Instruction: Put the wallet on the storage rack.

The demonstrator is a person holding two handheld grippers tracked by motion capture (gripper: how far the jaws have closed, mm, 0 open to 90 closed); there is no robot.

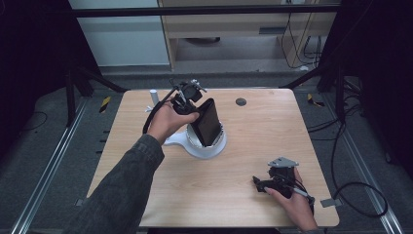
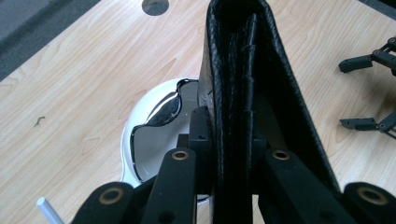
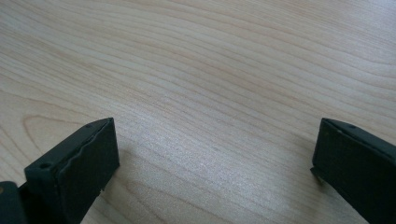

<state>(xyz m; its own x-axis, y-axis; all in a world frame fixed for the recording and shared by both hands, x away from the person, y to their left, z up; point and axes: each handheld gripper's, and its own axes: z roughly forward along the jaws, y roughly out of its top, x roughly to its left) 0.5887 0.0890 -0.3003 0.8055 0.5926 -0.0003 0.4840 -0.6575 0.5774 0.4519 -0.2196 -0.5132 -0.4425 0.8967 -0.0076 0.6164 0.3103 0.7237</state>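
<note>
Wooden table (image 1: 243, 161) seen from above | near right edge, right gripper (image 1: 259, 184) is rested, jaws spread wide, nothing between them | farther, left of centre, black leather wallet (image 1: 207, 122) is clamped upright by left gripper (image 2: 229, 154), lowered into white bowl (image 1: 204, 148).

The high view looks forward and down over the whole desk (image 1: 253, 146) from its near edge. The left gripper view sits close, facing the far right corner, sharing the right gripper (image 2: 369, 93) with it. The right gripper view hovers very near bare wood, probably by the near right corner.
</note>
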